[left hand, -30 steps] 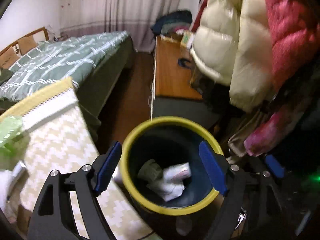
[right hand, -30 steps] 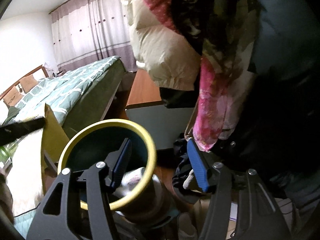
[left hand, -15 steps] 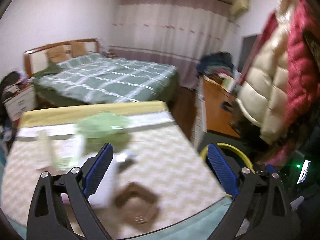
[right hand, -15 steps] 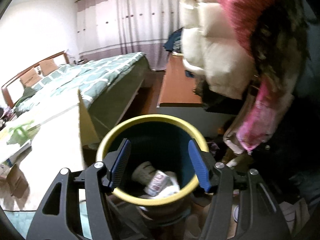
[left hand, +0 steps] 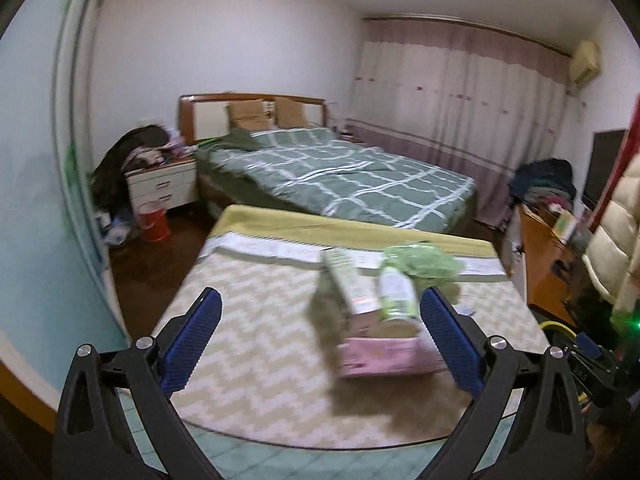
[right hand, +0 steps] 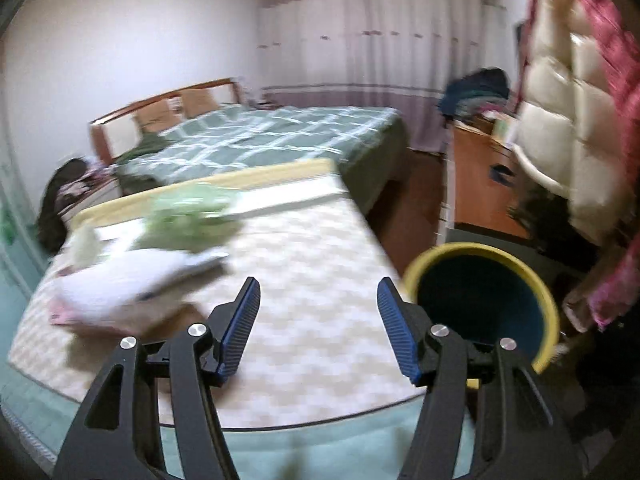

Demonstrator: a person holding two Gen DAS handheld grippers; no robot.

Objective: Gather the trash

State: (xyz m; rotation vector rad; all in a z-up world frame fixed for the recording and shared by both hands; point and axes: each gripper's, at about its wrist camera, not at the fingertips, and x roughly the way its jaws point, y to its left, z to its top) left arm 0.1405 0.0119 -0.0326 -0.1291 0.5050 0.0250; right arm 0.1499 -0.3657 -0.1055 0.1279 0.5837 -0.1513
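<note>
Trash: flat pink carton (left hand: 384,356), white-and-green bottle (left hand: 396,294), crumpled green bag (left hand: 424,262), blurred, clustered on the zigzag-patterned table (left hand: 256,344).
Bin: yellow-rimmed dark bin (right hand: 480,296), beside the table's right edge.
Left gripper (left hand: 320,340): fingers wide apart, just opened further, empty.
Right gripper (right hand: 318,326): fingers apart, empty.

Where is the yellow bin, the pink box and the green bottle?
yellow bin (right hand: 548,312), right wrist view, on its right rim.
pink box (left hand: 384,354), left wrist view, on its front side.
green bottle (left hand: 394,294), left wrist view, on its label.
</note>
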